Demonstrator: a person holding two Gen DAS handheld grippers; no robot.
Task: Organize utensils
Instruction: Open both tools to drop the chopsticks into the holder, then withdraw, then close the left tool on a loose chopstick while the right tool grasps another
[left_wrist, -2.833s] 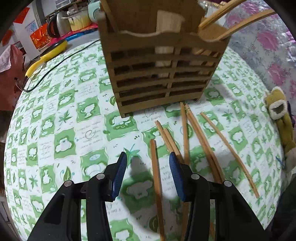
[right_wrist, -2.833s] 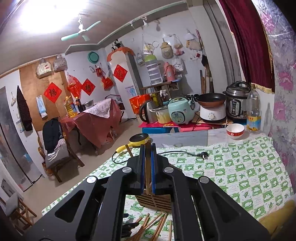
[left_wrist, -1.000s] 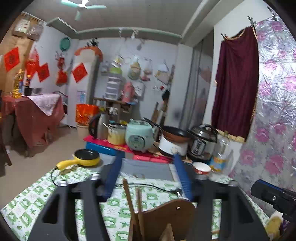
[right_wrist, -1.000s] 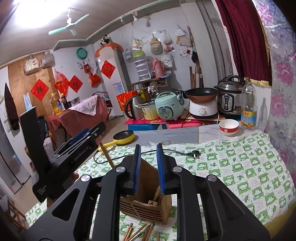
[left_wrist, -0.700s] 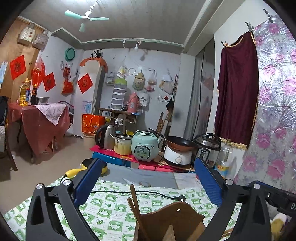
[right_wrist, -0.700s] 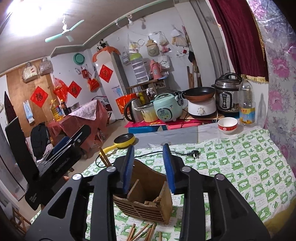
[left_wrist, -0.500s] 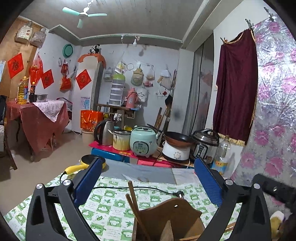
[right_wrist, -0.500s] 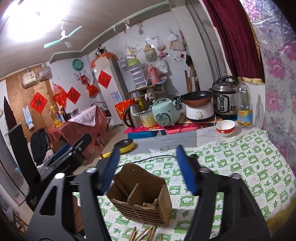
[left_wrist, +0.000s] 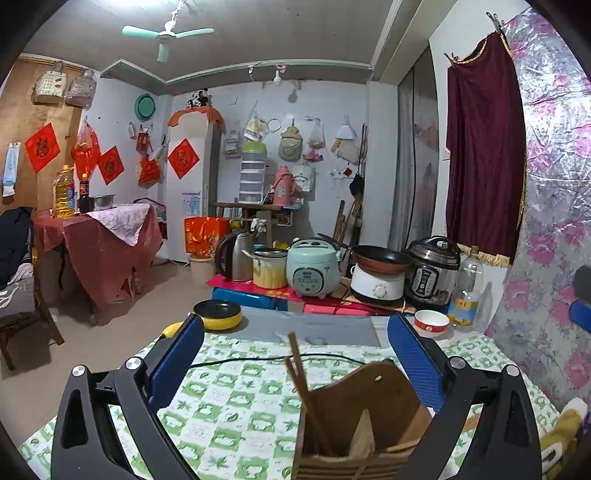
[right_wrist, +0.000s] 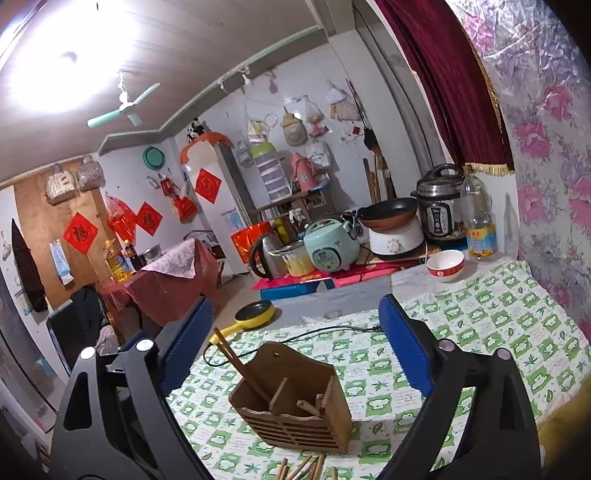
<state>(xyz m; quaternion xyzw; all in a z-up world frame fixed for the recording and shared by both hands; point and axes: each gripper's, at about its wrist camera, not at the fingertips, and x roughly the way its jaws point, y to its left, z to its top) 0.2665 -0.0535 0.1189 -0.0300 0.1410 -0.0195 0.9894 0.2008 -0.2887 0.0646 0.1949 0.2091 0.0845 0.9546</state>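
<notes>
Right wrist: red-labelled bottle (right_wrist: 479, 218), print unreadable

We found the wooden holder (right_wrist: 295, 413) standing mid-tabletop (right_wrist: 498, 332), its tall back panel and two chopsticks (right_wrist: 240, 363) leaning out of the left compartment blocking any low approach from that side. Loose chopsticks (right_wrist: 303, 467) lay on the cloth just in front of it. A black cable (right_wrist: 314, 334) crossed the cloth behind the holder, with a yellow pan (right_wrist: 255, 312) at the far left edge and a bowl (right_wrist: 445, 265) and bottle (right_wrist: 478, 218) at the far right. To the holder's right the cloth lay open. Both sets of jaws stood wide apart with nothing between them, the right ones having just been opening.
</notes>
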